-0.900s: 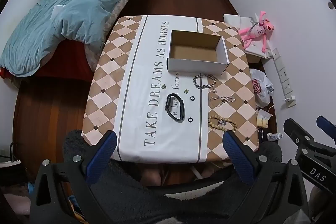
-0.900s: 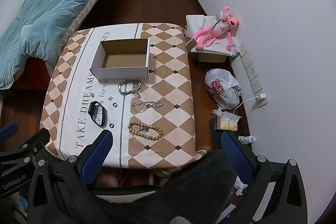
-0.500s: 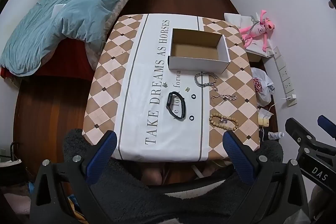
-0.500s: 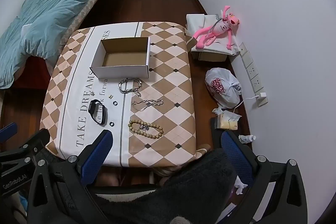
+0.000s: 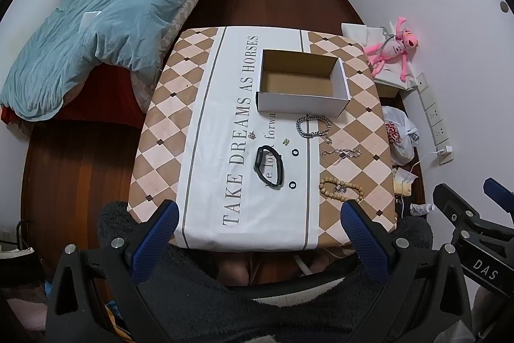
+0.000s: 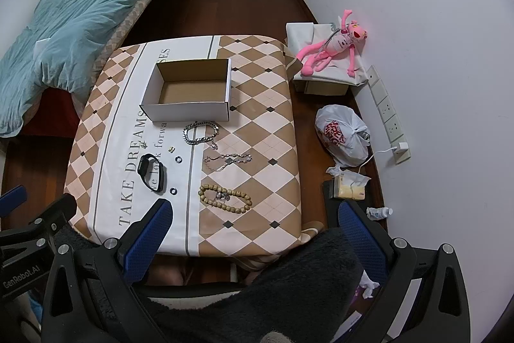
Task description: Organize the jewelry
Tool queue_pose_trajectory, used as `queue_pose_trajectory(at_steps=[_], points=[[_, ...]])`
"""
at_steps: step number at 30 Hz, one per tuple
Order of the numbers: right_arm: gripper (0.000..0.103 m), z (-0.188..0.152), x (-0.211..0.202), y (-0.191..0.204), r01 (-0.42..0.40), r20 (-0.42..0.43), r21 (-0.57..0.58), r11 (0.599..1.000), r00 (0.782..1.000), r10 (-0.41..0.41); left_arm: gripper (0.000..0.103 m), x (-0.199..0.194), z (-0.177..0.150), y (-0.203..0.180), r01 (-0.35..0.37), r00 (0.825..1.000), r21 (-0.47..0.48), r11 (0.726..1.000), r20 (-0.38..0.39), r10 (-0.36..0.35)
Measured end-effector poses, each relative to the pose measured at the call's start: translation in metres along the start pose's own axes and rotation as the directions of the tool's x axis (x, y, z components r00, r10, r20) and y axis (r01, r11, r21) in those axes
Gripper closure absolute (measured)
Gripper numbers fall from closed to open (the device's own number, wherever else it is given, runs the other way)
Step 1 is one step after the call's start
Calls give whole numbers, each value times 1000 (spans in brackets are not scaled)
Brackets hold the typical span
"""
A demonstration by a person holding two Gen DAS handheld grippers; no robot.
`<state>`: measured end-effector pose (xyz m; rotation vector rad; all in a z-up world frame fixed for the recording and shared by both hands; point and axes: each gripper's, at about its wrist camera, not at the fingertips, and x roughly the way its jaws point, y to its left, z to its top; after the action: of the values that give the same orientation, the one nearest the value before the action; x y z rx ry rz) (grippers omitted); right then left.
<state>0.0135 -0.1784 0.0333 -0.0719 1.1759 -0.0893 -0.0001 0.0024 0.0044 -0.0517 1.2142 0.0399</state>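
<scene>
A bed (image 5: 106,21) covered by a rumpled teal duvet (image 6: 74,21) is seen at the left of the room, beside a table (image 5: 180,105) that is draped with a checked brown and cream cloth bearing a white printed band. An open cardboard box (image 5: 302,82), white outside and brown inside, is set on the far half of the table, and nothing is seen in it. The jewelry is laid out on the cloth in front of the box. A silver chain bracelet (image 6: 200,132) is placed just before the box's near wall; a thinner silver chain (image 6: 228,161) is found nearer the camera, and a wooden bead bracelet (image 6: 225,198) lies nearest the table's front edge. A black band watch (image 5: 268,171) is laid on the white band to the left of these, with two small dark rings (image 5: 293,185) and two tiny pieces close by, too small to be made out.

A pink plush toy (image 6: 331,47) is propped on a covered box by the wall, and a tied plastic bag (image 6: 342,135) is left on the floor.

The left gripper (image 5: 258,238) and the right gripper (image 6: 253,238) are held above the table's near edge, angled steeply down. The fingers (image 5: 154,241) of each are spread wide apart, and nothing is held between them.
</scene>
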Motion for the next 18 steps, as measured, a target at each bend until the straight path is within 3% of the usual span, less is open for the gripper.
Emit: queue_pose_trajectory(at_steps=[18], points=[[0, 0, -1, -1, -3, 0, 0, 1000, 1000, 3, 0, -6, 7, -4, 0, 1000, 7, 1000, 11, 0]])
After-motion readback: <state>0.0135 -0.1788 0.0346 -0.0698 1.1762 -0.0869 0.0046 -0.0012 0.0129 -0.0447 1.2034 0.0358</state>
